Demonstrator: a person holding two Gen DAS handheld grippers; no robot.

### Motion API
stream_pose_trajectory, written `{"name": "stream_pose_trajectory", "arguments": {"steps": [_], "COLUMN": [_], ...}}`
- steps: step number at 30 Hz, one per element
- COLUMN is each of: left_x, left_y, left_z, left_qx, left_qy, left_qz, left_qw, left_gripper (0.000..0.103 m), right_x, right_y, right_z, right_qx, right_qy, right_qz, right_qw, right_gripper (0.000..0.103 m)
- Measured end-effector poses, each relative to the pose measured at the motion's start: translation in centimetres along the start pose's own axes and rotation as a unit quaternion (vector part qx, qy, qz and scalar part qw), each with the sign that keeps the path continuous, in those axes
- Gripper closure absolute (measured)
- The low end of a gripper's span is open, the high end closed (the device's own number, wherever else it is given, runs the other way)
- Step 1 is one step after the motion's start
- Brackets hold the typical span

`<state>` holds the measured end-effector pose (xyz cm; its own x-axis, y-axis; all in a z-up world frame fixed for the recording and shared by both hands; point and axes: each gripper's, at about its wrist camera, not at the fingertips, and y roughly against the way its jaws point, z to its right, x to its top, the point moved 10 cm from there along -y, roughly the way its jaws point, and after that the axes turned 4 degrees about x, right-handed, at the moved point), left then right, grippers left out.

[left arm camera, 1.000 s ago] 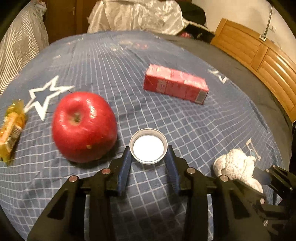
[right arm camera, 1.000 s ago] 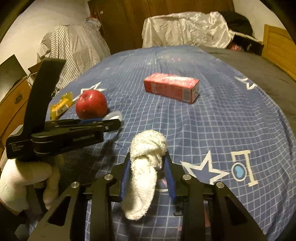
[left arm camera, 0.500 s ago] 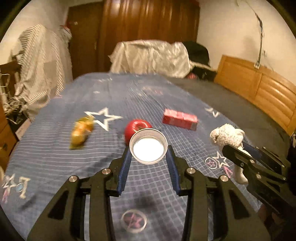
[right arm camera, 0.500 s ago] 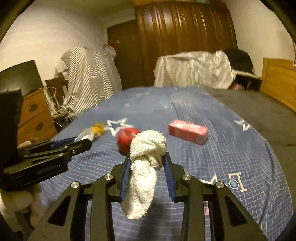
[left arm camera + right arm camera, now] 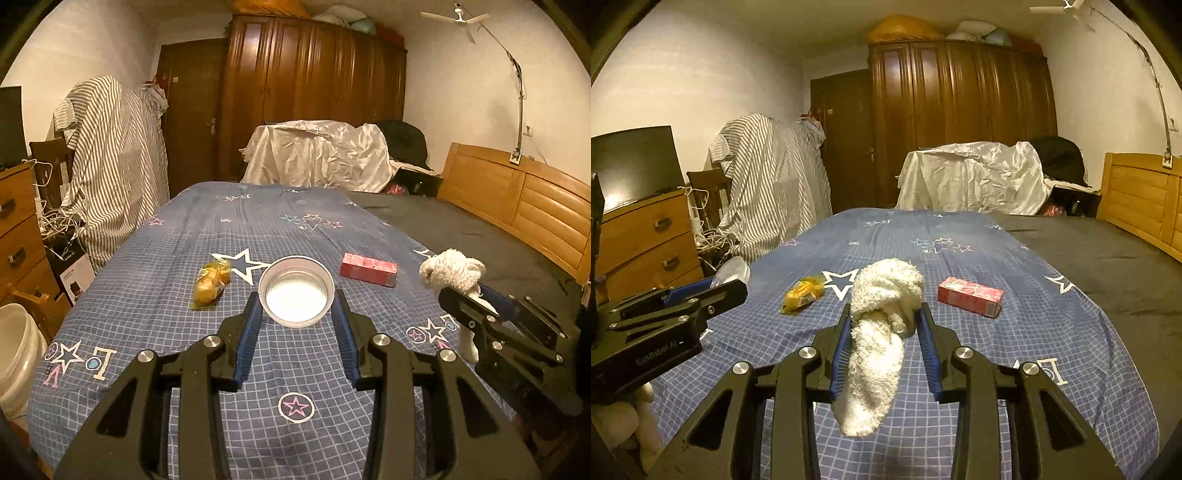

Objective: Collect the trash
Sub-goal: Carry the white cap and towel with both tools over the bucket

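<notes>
Height is the new thing: a second ago both tools were down at the blue checked star-print bedspread (image 5: 155,295); now they hang well above it. The left gripper (image 5: 296,325) pinches a round white screw-on jar lid (image 5: 296,295), the right gripper (image 5: 882,328) squeezes a crumpled white terry cloth (image 5: 879,339). Both pieces are off the bed and ready for a bin, perhaps the white bucket (image 5: 14,354) at left. The yellow snack wrapper (image 5: 211,284) and red carton (image 5: 368,269) remain lying there.

ridged lid (image 5: 296,292) probably plastic; rag (image 5: 879,332) rough terry cloth; wardrobe (image 5: 960,122) glossy wood.
</notes>
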<state>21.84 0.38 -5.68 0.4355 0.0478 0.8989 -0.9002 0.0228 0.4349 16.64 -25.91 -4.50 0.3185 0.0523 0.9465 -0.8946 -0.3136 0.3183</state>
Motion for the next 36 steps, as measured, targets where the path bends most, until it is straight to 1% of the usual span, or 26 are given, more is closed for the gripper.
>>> {"name": "stream_pose_trajectory", "arguments": {"steps": [4, 8, 11, 12, 18, 23, 24, 28, 29, 33, 35, 36], "left_x": [0.1, 0.7, 1.4, 1.7, 2.2, 2.0, 1.9, 1.4, 1.2, 0.1, -0.7, -1.2], "left_y": [0.8, 1.7, 2.7, 3.3, 5.9, 8.7, 9.5, 11.8, 12.2, 13.6, 13.9, 13.9], "left_z": [-2.0, -5.6, -9.5, -11.3, -19.4, -26.9, -29.0, -34.7, -35.9, -40.3, -42.4, -43.5], "left_qx": [0.013, 0.041, 0.070, 0.084, 0.138, 0.185, 0.197, 0.229, 0.236, 0.257, 0.264, 0.268], "left_qy": [0.009, 0.022, 0.033, 0.038, 0.063, 0.090, 0.100, 0.124, 0.128, 0.146, 0.156, 0.159], "left_qz": [0.003, 0.006, 0.011, 0.014, 0.014, 0.012, 0.013, 0.007, 0.004, -0.010, -0.023, -0.032], "left_qw": [0.9999, 0.9989, 0.9970, 0.9957, 0.9883, 0.9786, 0.9752, 0.9655, 0.9633, 0.9552, 0.9515, 0.9497], "left_gripper": [0.066, 0.066, 0.066, 0.066, 0.066, 0.066, 0.066, 0.066, 0.066, 0.066, 0.066, 0.066], "right_x": [1.3, 2.9, 4.4, 5.0, 7.8, 9.1, 9.3, 9.6, 9.4, 8.7, 7.7, 7.4], "right_y": [-0.1, -1.1, -2.1, -2.4, -4.5, -5.9, -6.2, -7.4, -7.8, -9.8, -11.2, -12.3], "right_z": [-1.4, -5.1, -9.3, -11.3, -21.7, -31.5, -33.9, -41.5, -43.7, -50.6, -54.2, -55.4], "right_qx": [0.015, 0.049, 0.084, 0.099, 0.170, 0.228, 0.241, 0.283, 0.297, 0.327, 0.337, 0.343], "right_qy": [0.007, 0.020, 0.031, 0.038, 0.060, 0.089, 0.096, 0.116, 0.121, 0.141, 0.157, 0.160], "right_qz": [0.001, -0.001, -0.003, -0.003, -0.012, -0.029, -0.034, -0.057, -0.068, -0.103, -0.124, -0.136], "right_qw": [1.000, 0.999, 0.996, 0.994, 0.984, 0.969, 0.965, 0.950, 0.945, 0.929, 0.920, 0.916], "right_gripper": [0.068, 0.068, 0.068, 0.068, 0.068, 0.068, 0.068, 0.068, 0.068, 0.068, 0.068, 0.068]}}
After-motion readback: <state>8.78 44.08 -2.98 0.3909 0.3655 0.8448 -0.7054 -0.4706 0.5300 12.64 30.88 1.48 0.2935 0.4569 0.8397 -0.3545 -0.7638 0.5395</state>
